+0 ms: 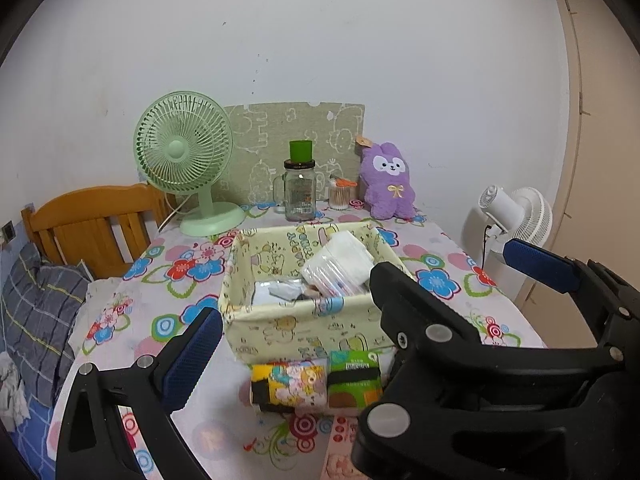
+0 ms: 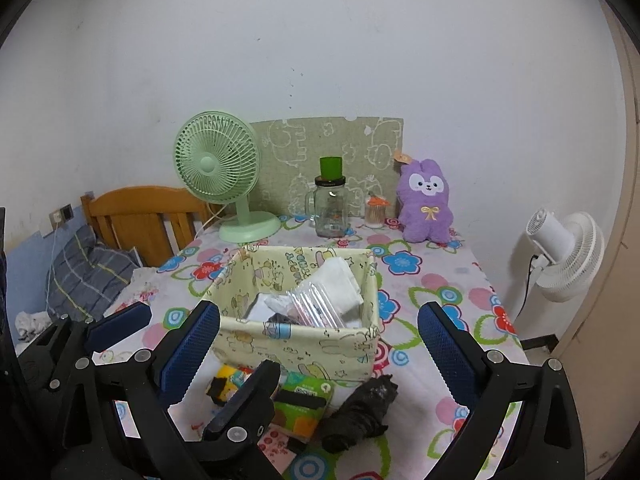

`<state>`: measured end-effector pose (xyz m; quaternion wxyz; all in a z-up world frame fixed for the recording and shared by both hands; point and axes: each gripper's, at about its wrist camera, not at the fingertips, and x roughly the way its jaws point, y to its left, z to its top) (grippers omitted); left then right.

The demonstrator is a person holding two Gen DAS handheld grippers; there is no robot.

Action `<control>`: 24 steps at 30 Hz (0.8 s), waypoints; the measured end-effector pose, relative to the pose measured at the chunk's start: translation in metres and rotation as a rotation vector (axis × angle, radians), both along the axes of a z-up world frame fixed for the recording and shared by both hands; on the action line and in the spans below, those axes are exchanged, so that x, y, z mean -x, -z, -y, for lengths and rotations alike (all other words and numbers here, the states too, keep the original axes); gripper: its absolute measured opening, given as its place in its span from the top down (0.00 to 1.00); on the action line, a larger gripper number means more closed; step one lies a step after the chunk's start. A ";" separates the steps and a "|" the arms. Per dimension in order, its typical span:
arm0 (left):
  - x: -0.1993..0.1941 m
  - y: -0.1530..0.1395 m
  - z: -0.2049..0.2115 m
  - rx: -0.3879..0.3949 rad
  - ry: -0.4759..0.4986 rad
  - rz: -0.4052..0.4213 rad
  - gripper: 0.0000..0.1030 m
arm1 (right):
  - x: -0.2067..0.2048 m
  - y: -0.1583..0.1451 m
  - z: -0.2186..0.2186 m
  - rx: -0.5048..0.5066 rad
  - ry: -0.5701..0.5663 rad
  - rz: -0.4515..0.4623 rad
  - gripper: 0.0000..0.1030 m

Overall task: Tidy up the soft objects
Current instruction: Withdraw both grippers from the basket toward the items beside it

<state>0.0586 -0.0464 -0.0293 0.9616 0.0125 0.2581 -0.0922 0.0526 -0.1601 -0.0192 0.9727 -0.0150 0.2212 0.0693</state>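
Observation:
A pale yellow fabric basket (image 1: 304, 330) (image 2: 296, 344) stands mid-table, holding a white folded cloth (image 1: 348, 256) (image 2: 340, 280), a clear plastic bag (image 2: 316, 306) and other soft items. In front of it lie a yellow cartoon pack (image 1: 294, 386) (image 2: 226, 386), a green tissue pack (image 1: 352, 378) (image 2: 304, 404) and a crumpled black bag (image 2: 360, 414). A purple plush rabbit (image 1: 390, 182) (image 2: 428, 204) sits at the back. My left gripper (image 1: 360, 296) is open and empty, before the basket. My right gripper (image 2: 320, 348) is open and empty, just right of the left one.
A green desk fan (image 1: 186, 160) (image 2: 220, 172), a glass jar with green cap (image 1: 300, 188) (image 2: 330, 204) and a cotton swab jar (image 1: 340, 194) (image 2: 376, 212) stand at the back. A white floor fan (image 2: 568, 256) stands right; a bed with wooden headboard (image 1: 96, 220) lies left.

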 end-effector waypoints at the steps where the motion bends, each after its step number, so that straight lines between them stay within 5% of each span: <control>1: 0.003 0.002 0.000 0.001 0.000 -0.002 0.01 | 0.003 0.002 0.000 -0.001 0.000 -0.002 0.02; 24: 0.026 0.047 0.008 0.029 -0.006 -0.066 0.01 | 0.037 0.043 0.012 0.000 0.095 0.002 0.02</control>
